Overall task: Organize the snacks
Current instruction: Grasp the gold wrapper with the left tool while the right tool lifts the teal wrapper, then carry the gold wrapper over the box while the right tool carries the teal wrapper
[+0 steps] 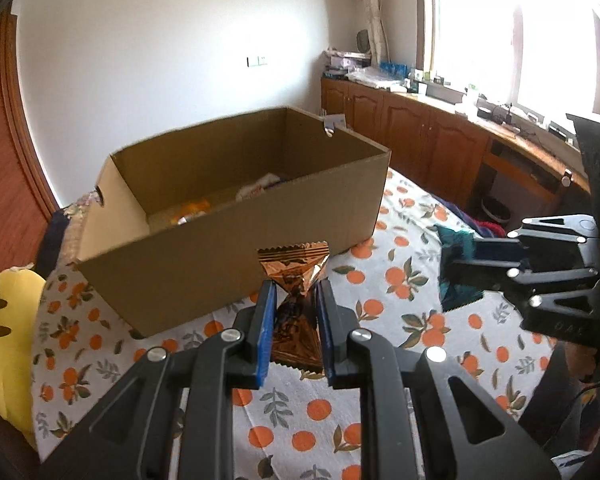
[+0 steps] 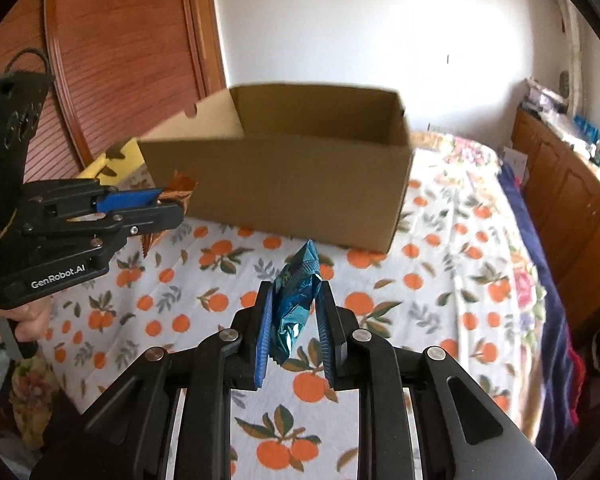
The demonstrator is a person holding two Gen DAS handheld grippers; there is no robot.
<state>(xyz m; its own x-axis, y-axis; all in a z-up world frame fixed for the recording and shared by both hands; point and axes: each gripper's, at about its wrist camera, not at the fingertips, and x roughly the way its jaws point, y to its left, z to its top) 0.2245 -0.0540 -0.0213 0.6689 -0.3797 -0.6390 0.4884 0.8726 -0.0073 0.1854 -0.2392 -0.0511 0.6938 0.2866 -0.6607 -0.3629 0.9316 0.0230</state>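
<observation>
**Snacks pinched in both tongs in front of the box**

Snacks are sitting in both tongs, each lifted clear of the bedspread, which is white with printed oranges. At the far left of the left wrist view, a yellow cushion is lying at the bed's edge. Next comes the cardboard box, standing open on the bedspread, with a few packets showing inside on its floor: an orange one and a pale one, both too blurred to tell more. In front of the box's near wall, the left tongs are squeezing a copper foil snack at its waist, so the wrapper is flaring out above and below the blue pads. Farther right, the right tongs are reaching in from the side, clamping a teal foil snack. Wooden cabinets are running along under the window behind.

In the right wrist view, a hand is gripping the handle of the left tongs at the left edge, and the box is standing beyond the teal snack, well apart from it.
</observation>
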